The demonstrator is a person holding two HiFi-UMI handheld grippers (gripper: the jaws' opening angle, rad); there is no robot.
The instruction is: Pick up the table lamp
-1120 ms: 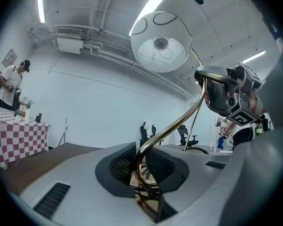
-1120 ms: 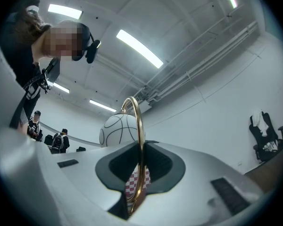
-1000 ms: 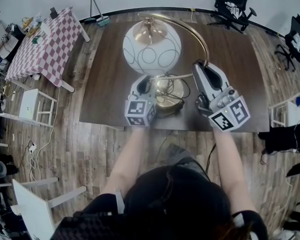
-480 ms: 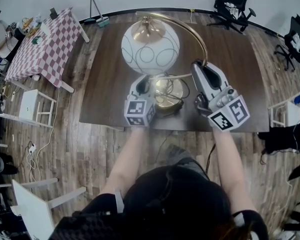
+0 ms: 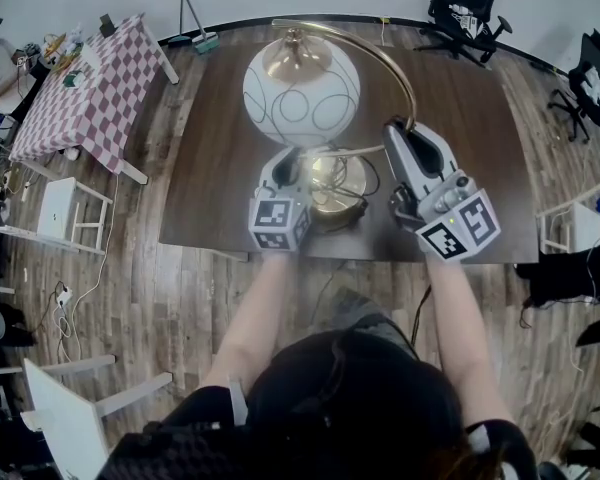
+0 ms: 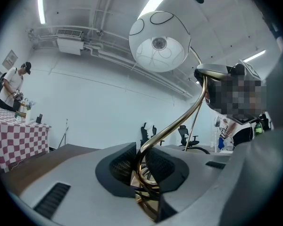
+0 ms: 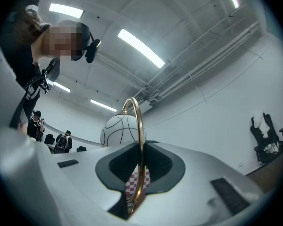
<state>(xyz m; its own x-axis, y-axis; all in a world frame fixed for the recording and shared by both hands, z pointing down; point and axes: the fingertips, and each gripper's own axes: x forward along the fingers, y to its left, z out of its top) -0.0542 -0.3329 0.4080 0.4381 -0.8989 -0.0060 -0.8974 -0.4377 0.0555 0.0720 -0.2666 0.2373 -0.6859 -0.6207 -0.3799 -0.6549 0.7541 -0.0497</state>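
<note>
The table lamp has a white globe shade point(image 5: 301, 93) with black loops, a curved brass arm point(image 5: 400, 68) and a round brass base point(image 5: 338, 183). It stands on the dark wooden table point(image 5: 470, 118). My left gripper point(image 5: 288, 165) is shut on the brass stem just above the base. In the left gripper view the stem point(image 6: 179, 121) rises from between the jaws point(image 6: 140, 171) toward the globe point(image 6: 159, 41). My right gripper point(image 5: 400, 133) is shut on the brass arm at the right. That arm point(image 7: 140, 140) runs up between its pads point(image 7: 140, 173), with the globe point(image 7: 118, 128) behind.
A table with a red-checked cloth point(image 5: 85, 88) and a white stool point(image 5: 65, 208) stand to the left. Office chairs point(image 5: 465, 13) point(image 5: 590, 83) are at the back right and a broom point(image 5: 195, 28) leans on the wall. A person point(image 6: 12, 86) stands by the checked table.
</note>
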